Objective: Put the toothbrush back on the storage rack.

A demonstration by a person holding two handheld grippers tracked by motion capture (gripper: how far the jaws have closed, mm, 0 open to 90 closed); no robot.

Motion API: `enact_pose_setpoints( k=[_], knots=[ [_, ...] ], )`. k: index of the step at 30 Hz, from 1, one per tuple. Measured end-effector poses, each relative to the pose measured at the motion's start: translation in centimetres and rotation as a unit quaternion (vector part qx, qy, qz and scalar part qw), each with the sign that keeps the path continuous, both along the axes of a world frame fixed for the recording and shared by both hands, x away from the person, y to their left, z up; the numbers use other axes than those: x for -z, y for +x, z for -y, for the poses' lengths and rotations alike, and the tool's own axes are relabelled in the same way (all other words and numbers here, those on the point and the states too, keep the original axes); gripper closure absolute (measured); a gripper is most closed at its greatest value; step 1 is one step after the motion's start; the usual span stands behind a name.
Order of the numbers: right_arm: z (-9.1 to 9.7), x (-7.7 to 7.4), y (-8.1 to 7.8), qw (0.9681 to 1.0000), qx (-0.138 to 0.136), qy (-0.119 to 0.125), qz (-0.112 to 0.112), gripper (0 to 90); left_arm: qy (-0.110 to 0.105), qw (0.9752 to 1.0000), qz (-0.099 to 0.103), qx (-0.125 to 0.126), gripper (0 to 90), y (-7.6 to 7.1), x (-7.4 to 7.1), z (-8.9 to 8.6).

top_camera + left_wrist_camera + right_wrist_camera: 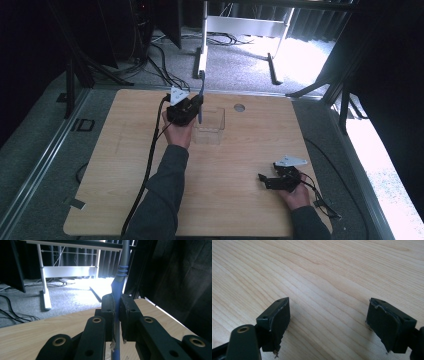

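Your left gripper [192,107], at the far middle of the wooden table [240,200], is clamped on a blue pen [200,102]. In the left gripper view the pads pinch the pen [117,287] partway along its barrel, with the ringed upper part rising well above the jaws and the lower end passing down out of sight between them. From above, the pen stands close to upright, just beside the left wall of the clear plastic box [210,126], and I judge the step in hand to be lowering it into that box.

To do it well, carry the pen's lower end over the near-left wall before you descend, since the clear rim is hard to see and easy to catch. Keep your wrist steady so the barrel does not pivot in the pads. Let go only once the tip sits low inside, or the pen may tip out over the wall.

Your right gripper [272,181] rests at the near right of the table with its jaws spread wide apart over bare wood, holding nothing. Leave it parked there, well apart from the box.
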State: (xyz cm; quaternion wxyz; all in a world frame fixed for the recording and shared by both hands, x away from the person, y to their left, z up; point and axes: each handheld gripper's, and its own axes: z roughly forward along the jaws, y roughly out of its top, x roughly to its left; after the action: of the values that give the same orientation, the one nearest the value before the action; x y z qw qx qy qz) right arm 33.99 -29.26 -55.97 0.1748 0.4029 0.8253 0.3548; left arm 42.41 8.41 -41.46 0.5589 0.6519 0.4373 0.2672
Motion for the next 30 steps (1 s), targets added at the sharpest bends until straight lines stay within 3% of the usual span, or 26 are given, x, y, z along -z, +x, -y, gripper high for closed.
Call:
enact_pose_setpoints(
  k=[3,9,12,18,22,30],
  knots=[
    [0.0,0.0,0.0,1.0000,0.000,0.000,0.000,18.7,0.000,1.0000,0.006,-0.001,82.3,0.2,0.2,0.1],
    [0.0,0.0,0.0,1.0000,0.000,0.000,0.000,18.7,0.019,0.9998,-0.005,0.001,82.1,1.0,1.3,0.2],
    [0.0,0.0,0.0,1.0000,0.000,0.000,0.000,18.7,0.032,0.9995,-0.002,0.009,81.9,1.2,1.7,0.3],
    [0.0,0.0,0.0,1.0000,0.000,0.000,0.000,18.7,0.046,0.9985,-0.016,0.024,81.9,1.7,2.6,0.3],
    [0.0,0.0,0.0,1.0000,0.000,0.000,0.000,18.7,0.081,0.9954,-0.025,0.043,81.7,1.8,3.3,0.7],
    [0.0,0.0,0.0,1.0000,0.000,0.000,0.001,18.7,0.133,0.9880,-0.042,0.067,81.7,1.6,4.5,1.3]
  ],
)
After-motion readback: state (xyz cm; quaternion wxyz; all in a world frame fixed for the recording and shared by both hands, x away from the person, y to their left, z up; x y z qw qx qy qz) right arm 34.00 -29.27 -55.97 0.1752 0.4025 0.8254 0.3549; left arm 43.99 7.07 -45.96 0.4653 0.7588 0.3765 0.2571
